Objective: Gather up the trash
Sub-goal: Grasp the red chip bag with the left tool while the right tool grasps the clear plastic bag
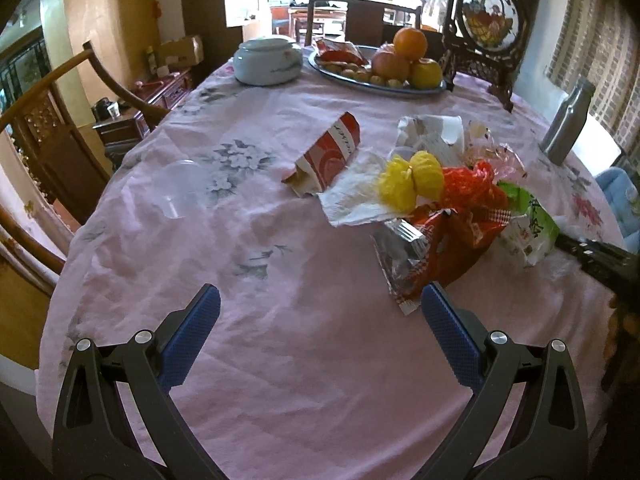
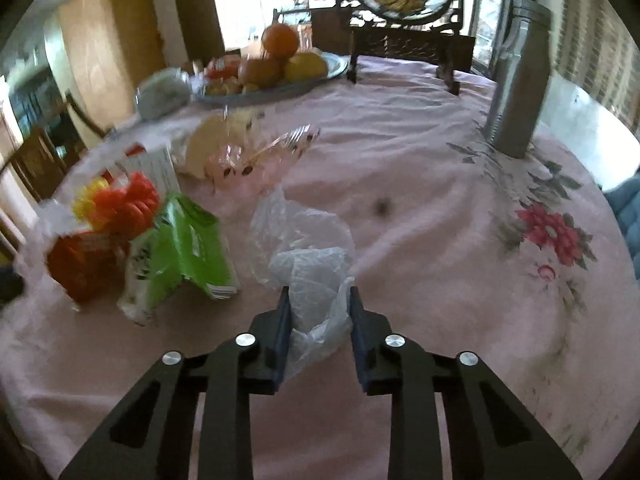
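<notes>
Pink floral tablecloth [image 1: 280, 264] by wooden chairs [image 1: 60, 128]; left gripper [image 1: 320, 312] jaws spread, right gripper [image 2: 318, 312] jaws around clear bag [image 2: 308, 268].

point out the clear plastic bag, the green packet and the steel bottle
clear plastic bag [image 2: 308, 264], right wrist view, its crumpled middle
green packet [image 2: 188, 244], right wrist view, its green face
steel bottle [image 2: 516, 80], right wrist view, mid body

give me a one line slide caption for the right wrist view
Right gripper closing around a clear plastic bag on the pink tablecloth, green wrapper and other trash to its left.
</notes>
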### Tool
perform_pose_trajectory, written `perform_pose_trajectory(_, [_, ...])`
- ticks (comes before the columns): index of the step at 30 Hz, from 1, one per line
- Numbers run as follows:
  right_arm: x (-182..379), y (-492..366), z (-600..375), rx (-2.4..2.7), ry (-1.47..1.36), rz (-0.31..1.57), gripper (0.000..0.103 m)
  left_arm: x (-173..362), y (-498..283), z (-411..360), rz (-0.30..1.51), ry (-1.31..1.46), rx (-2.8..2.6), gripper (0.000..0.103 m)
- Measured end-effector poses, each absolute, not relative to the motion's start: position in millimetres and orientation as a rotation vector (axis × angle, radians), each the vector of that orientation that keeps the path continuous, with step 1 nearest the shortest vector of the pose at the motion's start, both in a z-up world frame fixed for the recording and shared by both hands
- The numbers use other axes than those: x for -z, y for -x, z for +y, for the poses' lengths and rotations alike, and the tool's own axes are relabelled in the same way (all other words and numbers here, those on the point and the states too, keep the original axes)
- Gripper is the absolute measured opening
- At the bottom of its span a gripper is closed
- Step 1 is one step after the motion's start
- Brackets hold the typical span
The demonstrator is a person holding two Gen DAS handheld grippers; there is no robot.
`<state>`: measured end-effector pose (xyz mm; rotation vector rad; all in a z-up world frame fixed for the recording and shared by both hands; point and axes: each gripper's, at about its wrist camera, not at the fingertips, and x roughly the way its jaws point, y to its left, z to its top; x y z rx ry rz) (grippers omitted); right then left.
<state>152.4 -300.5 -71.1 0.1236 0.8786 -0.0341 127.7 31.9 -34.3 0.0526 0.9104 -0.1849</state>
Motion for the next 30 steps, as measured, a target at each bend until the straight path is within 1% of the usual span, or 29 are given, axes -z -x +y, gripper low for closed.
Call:
perform_pose_trajectory(7, [49,-95,-326,0.053,-0.236,0.767,0.026,51,-144,0,0.973,-0.068,0.258,0.097])
perform_pose_trajectory(12, [44,-65,-335,0.037,-0.267,0.750,0.030,56,-159,-13,1.002,-0.021,0.258,0.097])
perform_pose_trajectory(15, [43,-54,-335,0.031,-0.275,0.739,0.032,59,-169,-19,1.014,-0.015,0.255,0.095])
perform_pose_trajectory(18, [40,-48,-331,0.015,-0.270,0.722,0.033,63,-176,-22,1.035,-0.009,0.259,0.090])
perform_pose_trajectory(21, [38,-48,-325,-0.006,-0.266,0.712,0.033,66,-178,-25,1.053,-0.005,0.267,0.074])
perform_pose_trajectory(23, [37,-48,-320,-0.021,-0.259,0.706,0.033,69,-180,-27,1.070,0.003,0.277,0.056])
perform_pose_trajectory(24, [36,-48,-317,-0.027,-0.258,0.707,0.033,70,-181,-28,1.078,0.005,0.285,0.050])
perform_pose_trajectory(26, [36,-49,-313,-0.037,-0.256,0.707,0.033,70,-180,-30,1.078,0.007,0.303,0.021])
perform_pose_trajectory(28, [36,-49,-309,-0.040,-0.249,0.710,0.033,66,-176,-32,1.063,-0.005,0.317,0.007])
perform_pose_trajectory(30, [36,-47,-306,-0.049,-0.250,0.711,0.033,56,-166,-33,1.041,0.006,0.337,0.004])
